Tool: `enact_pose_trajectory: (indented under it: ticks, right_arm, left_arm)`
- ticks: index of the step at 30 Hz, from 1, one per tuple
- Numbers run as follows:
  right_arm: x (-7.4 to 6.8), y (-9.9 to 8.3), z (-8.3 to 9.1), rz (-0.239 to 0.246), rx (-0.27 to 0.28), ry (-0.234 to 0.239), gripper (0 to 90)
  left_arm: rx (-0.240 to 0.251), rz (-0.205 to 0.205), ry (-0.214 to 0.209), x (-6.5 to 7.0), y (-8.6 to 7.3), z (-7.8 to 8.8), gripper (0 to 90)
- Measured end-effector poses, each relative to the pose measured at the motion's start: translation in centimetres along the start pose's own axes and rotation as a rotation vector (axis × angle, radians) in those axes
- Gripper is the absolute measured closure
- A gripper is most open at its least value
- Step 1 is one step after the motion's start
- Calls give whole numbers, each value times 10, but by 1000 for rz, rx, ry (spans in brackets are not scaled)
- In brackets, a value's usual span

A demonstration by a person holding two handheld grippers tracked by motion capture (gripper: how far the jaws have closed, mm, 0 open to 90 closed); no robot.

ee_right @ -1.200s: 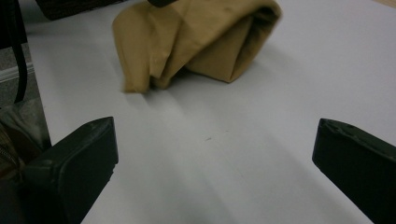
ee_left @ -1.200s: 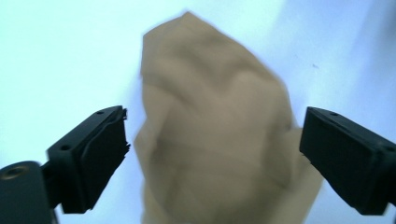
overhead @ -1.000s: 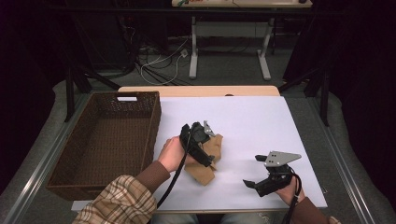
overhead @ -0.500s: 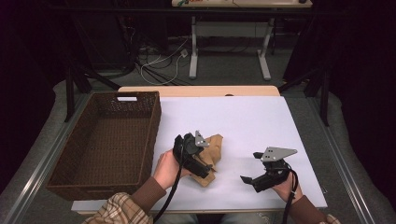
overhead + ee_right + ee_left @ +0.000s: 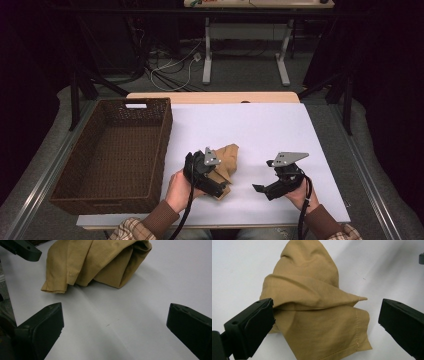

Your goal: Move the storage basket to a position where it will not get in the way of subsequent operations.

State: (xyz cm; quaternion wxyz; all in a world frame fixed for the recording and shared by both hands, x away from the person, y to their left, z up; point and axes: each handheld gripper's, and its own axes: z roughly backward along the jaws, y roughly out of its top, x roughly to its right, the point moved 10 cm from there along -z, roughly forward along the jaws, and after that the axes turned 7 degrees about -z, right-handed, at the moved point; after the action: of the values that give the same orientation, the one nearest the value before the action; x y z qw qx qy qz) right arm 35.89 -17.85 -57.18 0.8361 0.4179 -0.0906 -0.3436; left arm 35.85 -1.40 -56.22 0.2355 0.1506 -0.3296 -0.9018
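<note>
A crumpled tan cotton cloth (image 5: 314, 312) lies on the white table sheet (image 5: 260, 130), just right of the dark brown woven wicker basket (image 5: 115, 150). The left gripper (image 5: 324, 322) hangs over the cloth's near edge, its 2 black jaws wide apart on either side of the folds; the left jaw seems to brush the fabric, though this is hard to judge. The right gripper (image 5: 115, 327) rests near the cloth on bare sheet, jaws spread and holding nothing.
</note>
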Motion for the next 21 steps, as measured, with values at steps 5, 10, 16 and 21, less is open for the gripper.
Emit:
enact_pose_trajectory:
  ticks: [5, 10, 16, 21]
  right_arm:
    - [-1, 4, -4, 7, -14, -5, 12]
    - [1, 9, -6, 4, -11, -17, 21]
    - [2, 16, -11, 2, -15, -20, 28]
    - [1, 21, -18, 8, -20, -26, 40]
  left_arm:
    - [22, 25, 5, -2, -7, -1, 0]
    - [39, 44, 13, -4, -12, -2, 0]
    - [30, 60, 16, -7, -19, -5, 3]
    - [18, 80, -8, -8, -27, -12, 29]
